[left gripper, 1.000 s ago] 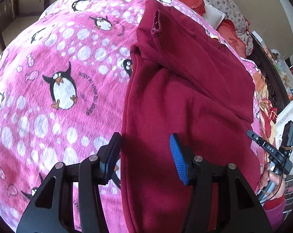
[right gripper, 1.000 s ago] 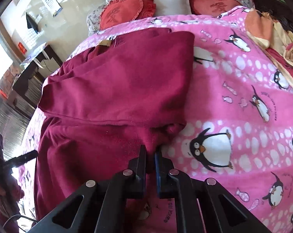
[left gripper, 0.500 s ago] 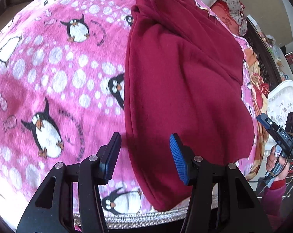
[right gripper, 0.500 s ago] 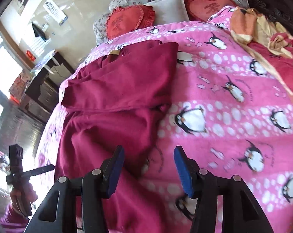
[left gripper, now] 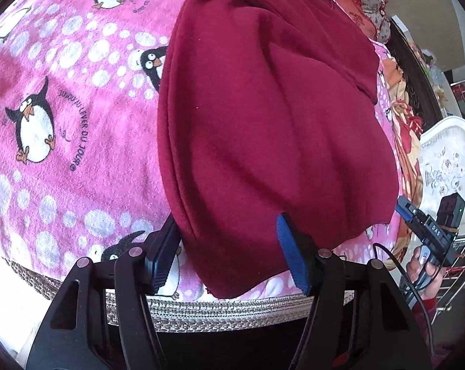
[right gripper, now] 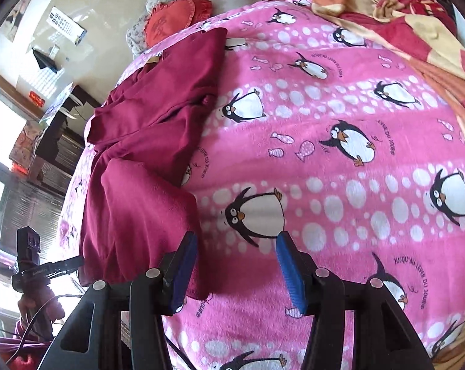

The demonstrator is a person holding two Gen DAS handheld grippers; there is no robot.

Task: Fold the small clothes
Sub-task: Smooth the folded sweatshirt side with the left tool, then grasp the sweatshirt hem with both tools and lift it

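The red top (right gripper: 146, 154) lay partly folded at the left of the frame on the bed (right gripper: 340, 185); more folds were left. Both grippers' jaws were spread, holding nothing: left gripper (left gripper: 226, 259), right gripper (right gripper: 235, 262), whose jaws had just opened.

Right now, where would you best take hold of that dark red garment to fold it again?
Probably the bottom hem of the dark red garment, coming from the bed's near edge. It hangs loose over the penguin blanket there, and the open left gripper already straddles it.

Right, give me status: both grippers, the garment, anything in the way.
Left gripper open, straddling the near hem of the red garment. Right gripper open, empty, over the penguin blanket. Garment partly folded. Nothing in the way.
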